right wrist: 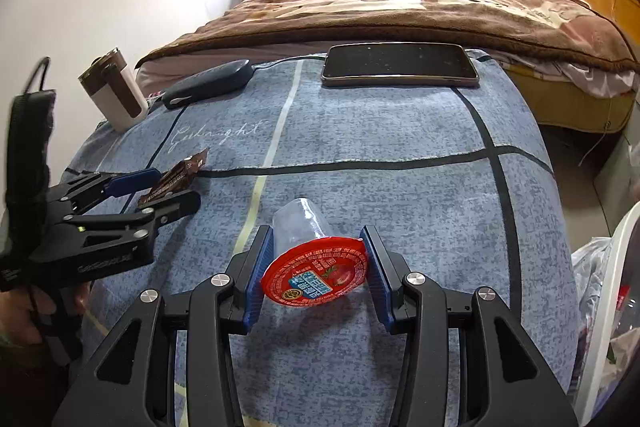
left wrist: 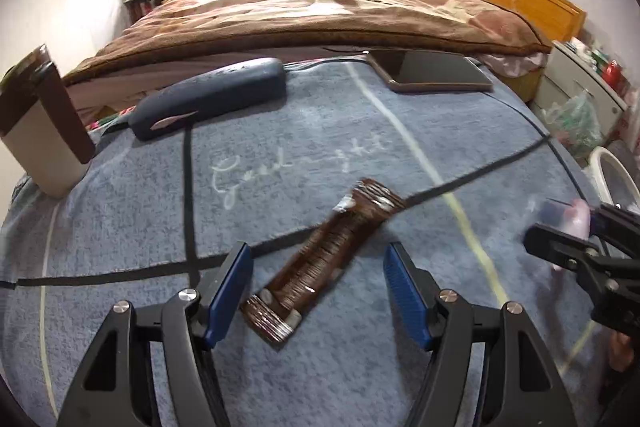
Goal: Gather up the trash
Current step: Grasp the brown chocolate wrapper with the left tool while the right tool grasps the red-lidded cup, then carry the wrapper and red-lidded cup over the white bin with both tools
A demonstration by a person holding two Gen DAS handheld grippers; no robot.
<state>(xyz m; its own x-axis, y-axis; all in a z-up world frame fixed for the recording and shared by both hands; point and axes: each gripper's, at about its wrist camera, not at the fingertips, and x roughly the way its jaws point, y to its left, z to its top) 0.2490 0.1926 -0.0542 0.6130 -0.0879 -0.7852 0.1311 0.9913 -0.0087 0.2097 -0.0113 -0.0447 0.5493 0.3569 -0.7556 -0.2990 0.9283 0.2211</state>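
Note:
A brown snack wrapper lies flat on the blue cloth. My left gripper straddles it, open, with its blue pads clear of the wrapper on both sides. In the right wrist view the same wrapper shows between the left gripper's fingers. A clear plastic cup with a red foil lid lies on its side. My right gripper is shut on it, both pads pressing on the lid's rim. The right gripper also shows, blurred, at the right edge of the left wrist view.
A phone, a dark glasses case and a brown-and-white tumbler stand along the far side of the cloth. Behind them is a bed. A white bin with a plastic bag stands at the right.

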